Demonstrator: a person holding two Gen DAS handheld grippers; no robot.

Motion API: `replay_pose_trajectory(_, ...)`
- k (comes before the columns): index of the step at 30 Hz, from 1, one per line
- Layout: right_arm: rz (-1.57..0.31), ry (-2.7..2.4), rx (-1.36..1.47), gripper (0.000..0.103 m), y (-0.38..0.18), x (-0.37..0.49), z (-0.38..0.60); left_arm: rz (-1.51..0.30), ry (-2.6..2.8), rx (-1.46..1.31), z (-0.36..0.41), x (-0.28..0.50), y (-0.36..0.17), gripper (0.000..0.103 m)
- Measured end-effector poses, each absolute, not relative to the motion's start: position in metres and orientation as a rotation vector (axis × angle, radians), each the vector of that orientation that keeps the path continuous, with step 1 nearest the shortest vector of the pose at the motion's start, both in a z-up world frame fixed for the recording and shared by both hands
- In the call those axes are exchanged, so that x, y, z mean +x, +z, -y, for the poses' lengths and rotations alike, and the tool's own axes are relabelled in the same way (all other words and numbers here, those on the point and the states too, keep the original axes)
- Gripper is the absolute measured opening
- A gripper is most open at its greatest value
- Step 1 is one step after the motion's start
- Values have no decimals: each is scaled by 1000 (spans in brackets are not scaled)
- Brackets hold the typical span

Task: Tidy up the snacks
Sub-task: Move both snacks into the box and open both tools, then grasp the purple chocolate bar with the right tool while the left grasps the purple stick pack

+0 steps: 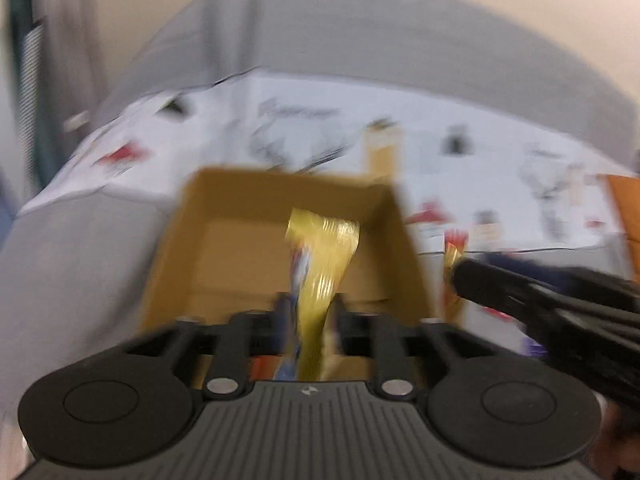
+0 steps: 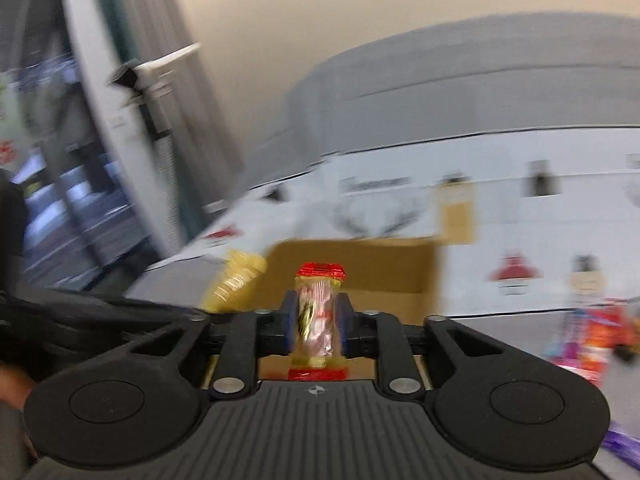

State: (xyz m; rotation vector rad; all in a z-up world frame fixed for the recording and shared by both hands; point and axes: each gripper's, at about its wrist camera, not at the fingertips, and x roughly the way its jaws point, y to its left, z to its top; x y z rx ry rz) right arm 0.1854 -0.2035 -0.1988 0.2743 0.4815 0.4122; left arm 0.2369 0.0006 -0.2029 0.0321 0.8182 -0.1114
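Observation:
My left gripper point(image 1: 311, 312) is shut on a yellow snack packet point(image 1: 324, 252), held above the open cardboard box point(image 1: 224, 240). My right gripper point(image 2: 318, 322) is shut on a small clear packet with red ends point(image 2: 318, 312), held near the front of the same box point(image 2: 384, 264). The yellow packet point(image 2: 234, 280) shows at the left in the right wrist view. The right gripper's black body point(image 1: 552, 300) shows at the right in the left wrist view, with its red-ended packet point(image 1: 454, 248). Both views are blurred.
The box sits on a grey surface point(image 1: 80, 260) before a white printed sheet point(image 1: 304, 120). Loose colourful snack packets point(image 2: 588, 336) lie to the right. An orange object point(image 1: 626, 208) stands at the far right. A window frame point(image 2: 100, 128) is at the left.

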Motion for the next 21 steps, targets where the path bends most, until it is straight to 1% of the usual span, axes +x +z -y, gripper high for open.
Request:
replay_pose_trajectory(1,-496,399,267,79,-199,189,200,-807,-85,35,-2,237,-203,75)
replay_pose_trajectory(2,-480,367,261,89,-200,187,203,-771,-100,37,1,234,-201,85)
replay_pose_trajectory(4,-444,336,262,89,-203,178,223,-718,-170,67,21,228,-197,86)
replay_pose_trajectory(7,-478,220,266,89,-227,173,276,-722,-282,87,77,232,-212,87)
replay_pose_trajectory(9,-511,132,273,84,-246,168,317,-762,-358,82,118,241,-228,86)
replay_pose_trajectory(13,-546,-11,249,83,-277,154,388,-813,-474,121,202,260,-275,85)
replay_pose_trajectory(15,-571,-55,241,81,-295,152,419,-827,-518,154,235,266,-302,81)
replay_pose_trajectory(17,-592,-64,232,79,-316,148,435,-849,-543,180,265,282,-326,75)
replay_pose_trajectory(19,-647,-48,167,71,-340,149,448,-862,-561,193,291,302,-350,72)
replay_pose_trajectory(21,-716,-5,56,56,-362,159,445,-866,-546,236,306,320,-373,69)
